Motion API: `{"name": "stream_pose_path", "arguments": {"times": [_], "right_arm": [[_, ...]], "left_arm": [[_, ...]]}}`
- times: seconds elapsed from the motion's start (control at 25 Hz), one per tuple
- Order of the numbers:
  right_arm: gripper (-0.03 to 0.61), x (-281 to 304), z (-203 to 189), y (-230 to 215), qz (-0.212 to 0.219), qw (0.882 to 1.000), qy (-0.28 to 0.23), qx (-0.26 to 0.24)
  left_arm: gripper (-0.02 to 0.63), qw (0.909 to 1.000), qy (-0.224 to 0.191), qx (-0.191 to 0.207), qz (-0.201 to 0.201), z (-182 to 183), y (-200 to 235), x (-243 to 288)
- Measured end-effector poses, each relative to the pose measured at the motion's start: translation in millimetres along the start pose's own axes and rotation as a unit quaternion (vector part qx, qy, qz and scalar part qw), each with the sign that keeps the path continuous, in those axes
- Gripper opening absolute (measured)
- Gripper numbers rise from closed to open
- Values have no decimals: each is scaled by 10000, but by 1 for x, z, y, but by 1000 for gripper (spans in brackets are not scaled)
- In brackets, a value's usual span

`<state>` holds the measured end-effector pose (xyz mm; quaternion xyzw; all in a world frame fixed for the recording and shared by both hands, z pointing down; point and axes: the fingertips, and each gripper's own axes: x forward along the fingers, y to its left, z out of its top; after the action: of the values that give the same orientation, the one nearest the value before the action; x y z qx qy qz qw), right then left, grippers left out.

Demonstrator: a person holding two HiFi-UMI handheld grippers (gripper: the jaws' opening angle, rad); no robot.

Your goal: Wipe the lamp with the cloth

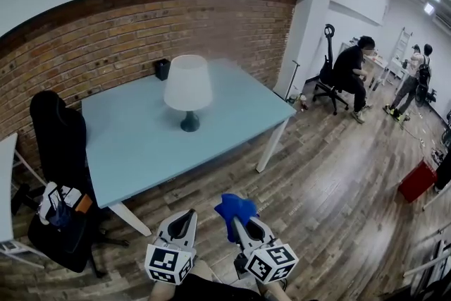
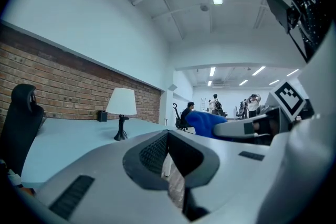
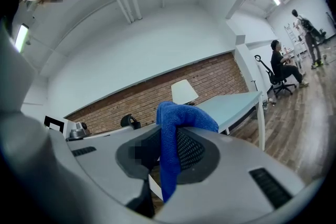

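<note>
Blue cloth (image 1: 236, 208), white-shaded lamp (image 1: 188, 84), pale blue table (image 1: 141, 144), red brick wall (image 1: 106, 39)

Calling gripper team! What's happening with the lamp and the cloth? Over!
Left gripper shut, empty; right gripper clamps cloth. Lamp upright on table, not reached yet. Nothing blocking it. Over.

The head camera looks steeply down on the table (image 1: 141, 144) from afar; both gripper cameras, low, share its lamp (image 2: 121, 102).
</note>
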<state>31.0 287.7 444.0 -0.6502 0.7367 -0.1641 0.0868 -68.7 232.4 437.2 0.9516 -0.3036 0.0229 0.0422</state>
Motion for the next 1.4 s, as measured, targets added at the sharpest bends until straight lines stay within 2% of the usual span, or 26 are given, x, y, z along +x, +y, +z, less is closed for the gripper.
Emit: {"name": "stream_pose_path", "arguments": {"times": [0.4,0.6,0.84,0.96,1.12,1.2,1.32,1.4], "right_arm": [[61,46,2,-28,-25,9999,104,2],[61,92,20,-47,59,9999,73,-40],[61,175,44,-75,158,9999,-4,20],[61,219,61,-85,263,9997,-21,11],[61,273,90,-98,382,9991,-201,16],[61,296,108,-95,637,9974,-310,-139],[61,322,136,-82,1193,9875,-585,-852],[61,334,154,-82,1337,9808,-857,-1134]], "left_arm": [[9,9997,181,-97,-140,-10,22,53],[9,9997,134,-93,-189,1,45,99],[8,9993,98,329,115,19,108,161],[9,9997,7,156,186,35,144,196],[9,9994,-161,214,231,57,184,238],[9,9990,-252,145,329,67,207,252],[9,9983,-389,91,429,80,236,268],[9,9979,-485,103,424,87,248,277]]}}
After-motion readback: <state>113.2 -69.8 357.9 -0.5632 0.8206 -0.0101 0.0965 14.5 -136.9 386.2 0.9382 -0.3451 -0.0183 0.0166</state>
